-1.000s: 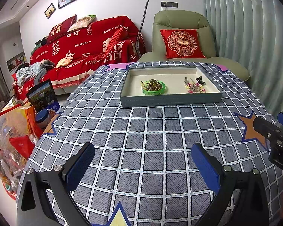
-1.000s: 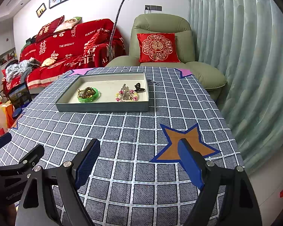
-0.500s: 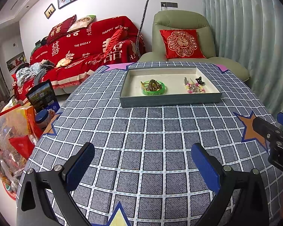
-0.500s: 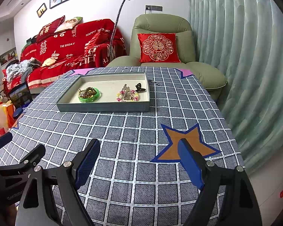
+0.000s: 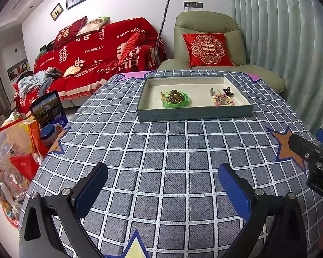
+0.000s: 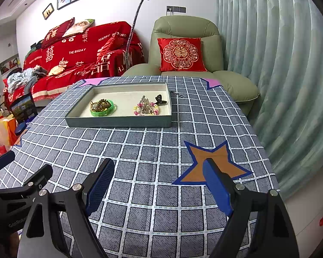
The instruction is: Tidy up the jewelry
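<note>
Both grippers hang low over the near part of a table covered in a grey checked cloth (image 5: pixel 161 150), and neither one holds anything. The left gripper (image 5: pixel 162 190) has its blue pads spread wide with only bare cloth between them; the right gripper (image 6: pixel 159 186) stands just as wide, its right pad over an orange star (image 6: pixel 213 163) printed on the cloth. They sit side by side, each showing at the edge of the other's view.

The jewelry is all at the far side of the table, well apart from both grippers, inside a shallow grey tray (image 5: pixel 193 114) with a pale floor. The tray is a rectangle whose long axis runs left to right across the table, one long wall facing the grippers.

Toward the left half of the tray lies a green bangle (image 5: pixel 175 102), flat, with a brown coiled band (image 5: pixel 174 96) resting on it. Toward the right half is a string of pastel beads (image 5: pixel 222 102) in a loose heap with some thin clips lying on it, their direction too small to read. Just beyond it, near the right wall, sits a small black claw clip (image 5: pixel 228 91).

Behind the table are a green armchair (image 5: pixel 206 32) with a red cushion (image 5: pixel 207 49) and a sofa under a red throw (image 5: pixel 101 49).
</note>
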Demonstrator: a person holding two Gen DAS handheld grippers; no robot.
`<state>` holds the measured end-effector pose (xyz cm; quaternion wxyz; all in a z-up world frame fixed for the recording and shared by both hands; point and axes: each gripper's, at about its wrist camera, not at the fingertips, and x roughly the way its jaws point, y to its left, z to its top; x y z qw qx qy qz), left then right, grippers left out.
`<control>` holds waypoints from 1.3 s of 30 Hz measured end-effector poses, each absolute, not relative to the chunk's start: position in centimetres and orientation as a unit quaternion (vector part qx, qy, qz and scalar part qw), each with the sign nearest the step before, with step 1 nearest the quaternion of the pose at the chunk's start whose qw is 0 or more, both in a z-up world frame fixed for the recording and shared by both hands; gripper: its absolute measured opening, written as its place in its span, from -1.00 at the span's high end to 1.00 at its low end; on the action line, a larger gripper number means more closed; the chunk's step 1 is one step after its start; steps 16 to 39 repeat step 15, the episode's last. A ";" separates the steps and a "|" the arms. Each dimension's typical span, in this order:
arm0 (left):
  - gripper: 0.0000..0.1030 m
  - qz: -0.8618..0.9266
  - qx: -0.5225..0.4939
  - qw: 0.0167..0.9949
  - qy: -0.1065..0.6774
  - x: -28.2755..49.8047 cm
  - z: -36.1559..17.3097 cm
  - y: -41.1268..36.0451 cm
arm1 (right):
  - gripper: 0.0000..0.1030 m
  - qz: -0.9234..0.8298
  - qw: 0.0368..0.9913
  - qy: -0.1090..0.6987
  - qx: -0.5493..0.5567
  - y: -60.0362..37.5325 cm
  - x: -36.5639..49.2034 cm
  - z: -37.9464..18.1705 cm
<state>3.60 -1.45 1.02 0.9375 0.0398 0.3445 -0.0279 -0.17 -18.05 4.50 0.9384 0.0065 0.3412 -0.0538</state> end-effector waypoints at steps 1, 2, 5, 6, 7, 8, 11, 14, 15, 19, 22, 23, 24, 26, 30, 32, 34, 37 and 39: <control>-1.00 -0.028 0.040 0.937 0.345 3.6 1.0 -1.4 | -0.67 -0.053 0.938 0.342 0.006 -18.0 -0.2 4.5; -1.00 -0.029 0.040 0.937 0.346 3.6 1.0 -1.4 | -0.67 -0.052 0.938 0.342 0.006 -17.9 -0.2 4.5; -1.00 -0.029 0.039 0.936 0.348 3.5 0.8 -1.2 | -0.67 -0.051 0.938 0.343 0.006 -17.8 -0.3 4.5; -1.00 -0.029 0.039 0.936 0.348 3.5 0.8 -1.1 | -0.67 -0.051 0.938 0.343 0.006 -17.9 -0.3 4.4; -1.00 -0.028 0.039 0.936 0.348 3.5 0.7 -1.1 | -0.67 -0.050 0.938 0.343 0.007 -17.9 -0.3 4.4; -1.00 -0.028 0.039 0.936 0.349 3.5 0.7 -1.0 | -0.67 -0.050 0.938 0.344 0.007 -17.9 -0.3 4.4; -1.00 -0.032 0.033 0.936 0.348 3.6 0.7 -0.8 | -0.67 -0.050 0.937 0.345 0.008 -17.9 -0.3 4.3; -1.00 -0.038 0.029 0.936 0.348 3.6 0.6 -0.6 | -0.67 -0.050 0.937 0.347 0.008 -18.0 -0.1 4.2; -1.00 -0.038 0.031 0.936 0.348 3.6 0.6 -0.6 | -0.67 -0.050 0.937 0.347 0.008 -18.0 -0.1 4.2; -1.00 -0.038 0.031 0.936 0.348 3.6 0.6 -0.6 | -0.67 -0.050 0.937 0.347 0.008 -18.0 -0.1 4.2; -1.00 -0.038 0.031 0.936 0.348 3.6 0.6 -0.6 | -0.67 -0.050 0.937 0.347 0.008 -18.0 -0.1 4.2; -1.00 -0.038 0.031 0.936 0.348 3.6 0.6 -0.6 | -0.67 -0.050 0.937 0.347 0.008 -18.0 -0.1 4.2; -1.00 -0.038 0.031 0.936 0.348 3.6 0.6 -0.6 | -0.67 -0.050 0.937 0.347 0.008 -18.0 -0.1 4.2; -1.00 -0.038 0.031 0.936 0.348 3.6 0.6 -0.6 | -0.67 -0.050 0.937 0.347 0.008 -18.0 -0.1 4.2; -1.00 -0.038 0.031 0.936 0.348 3.6 0.6 -0.6 | -0.67 -0.050 0.937 0.347 0.008 -18.0 -0.1 4.2; -1.00 -0.038 0.031 0.936 0.348 3.6 0.6 -0.6 | -0.67 -0.050 0.937 0.347 0.008 -18.0 -0.1 4.2; -1.00 -0.038 0.031 0.936 0.348 3.6 0.6 -0.6 | -0.67 -0.050 0.937 0.347 0.008 -18.0 -0.1 4.2; -1.00 -0.038 0.031 0.936 0.348 3.6 0.6 -0.6 | -0.67 -0.050 0.937 0.347 0.008 -18.0 -0.1 4.2; -1.00 -0.038 0.031 0.936 0.348 3.6 0.6 -0.6 | -0.67 -0.050 0.937 0.347 0.008 -18.0 -0.1 4.2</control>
